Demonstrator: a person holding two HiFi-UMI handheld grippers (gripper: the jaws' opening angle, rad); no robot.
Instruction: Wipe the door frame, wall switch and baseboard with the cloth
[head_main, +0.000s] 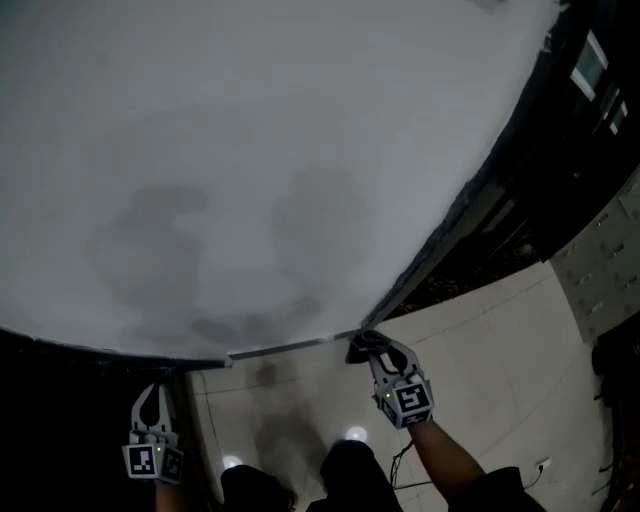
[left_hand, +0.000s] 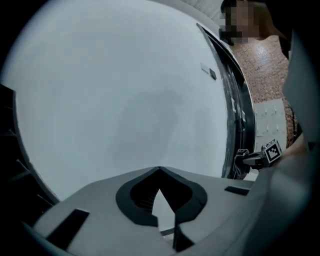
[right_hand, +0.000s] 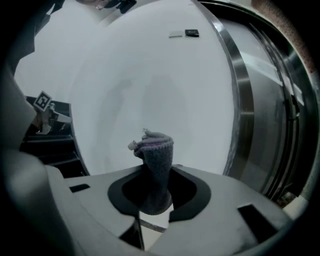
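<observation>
A white wall (head_main: 250, 150) fills the head view. A thin metal baseboard (head_main: 290, 348) runs along its foot to a dark metal door frame (head_main: 450, 225). My right gripper (head_main: 362, 343) sits at the corner where the two meet, shut on a grey-purple knitted cloth (right_hand: 156, 150) that sticks out past the jaws toward the wall. The door frame (right_hand: 242, 100) rises beside it, with the wall switch (right_hand: 185, 33) far up the wall. My left gripper (head_main: 155, 388) hangs to the left, apart from the wall, shut (left_hand: 160, 172) with nothing in it.
Pale floor tiles (head_main: 500, 340) spread to the right of the door frame. A grey cabinet with drawers (head_main: 605, 260) stands at the far right. A cable and socket (head_main: 545, 465) lie on the floor. Dark shelving (right_hand: 50, 145) borders the wall's left edge.
</observation>
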